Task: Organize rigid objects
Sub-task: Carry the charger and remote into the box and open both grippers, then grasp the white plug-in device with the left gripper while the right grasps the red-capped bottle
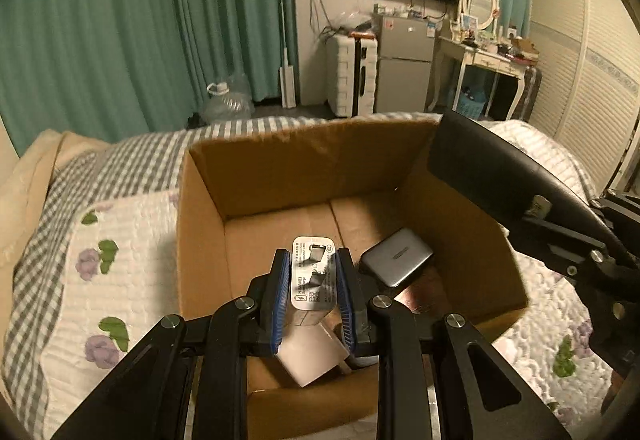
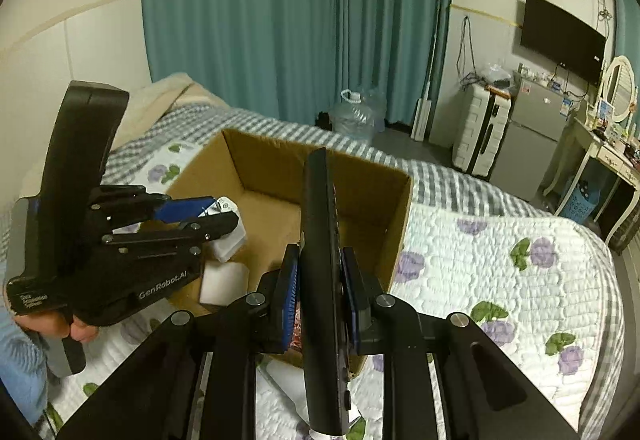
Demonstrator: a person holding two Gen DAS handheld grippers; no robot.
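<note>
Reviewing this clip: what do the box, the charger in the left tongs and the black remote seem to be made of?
Box: brown corrugated cardboard, matte, with a raw, slightly frayed top edge. Charger: probably hard white plastic, smooth, with printed text and metal prongs. Black remote: likely moulded plastic, smooth with a dull sheen; button material is hard to tell.

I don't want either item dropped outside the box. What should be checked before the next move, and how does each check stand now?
1. Left gripper clamps the white charger between both pads: ok.
2. Charger hangs over the open box, not the bed: ok.
3. Floor space under the charger: not ok; a white block lies just below, a grey drive beside it.
4. Right gripper holds the black remote, on edge: ok.
5. Remote over the box: cannot tell; it sits near the box's near right corner.
6. Grippers apart from each other: ok.
</note>
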